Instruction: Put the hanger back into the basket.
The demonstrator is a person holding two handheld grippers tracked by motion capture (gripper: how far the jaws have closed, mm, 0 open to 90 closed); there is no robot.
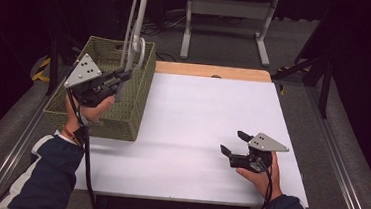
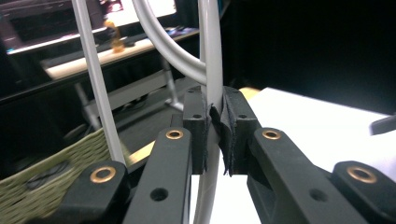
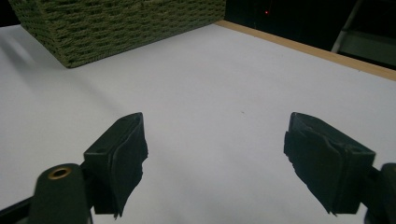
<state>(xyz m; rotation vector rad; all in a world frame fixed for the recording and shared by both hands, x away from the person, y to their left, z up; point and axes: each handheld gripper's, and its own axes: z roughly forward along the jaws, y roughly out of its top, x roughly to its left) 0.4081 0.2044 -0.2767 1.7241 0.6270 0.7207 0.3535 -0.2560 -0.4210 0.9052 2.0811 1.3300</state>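
A woven green basket (image 1: 122, 114) sits at the left edge of the white surface (image 1: 196, 130) (wooden strip along its far side). A grey metal frame (image 1: 228, 10) stands on the floor beyond

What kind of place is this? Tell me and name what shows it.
Probably a lab or recording studio, not a home: a white-topped table against dark surroundings, a metal stand on the grey floor behind it, and hand-held grippers, the left gripper clamping a white hanger over a woven basket.

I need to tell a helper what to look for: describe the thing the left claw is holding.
Find the green woven basket at the table's left edge. Above its rim, the left claw is shut on a white clothes hanger: thin, pale looping tubing standing upright, unlike anything else nearby.
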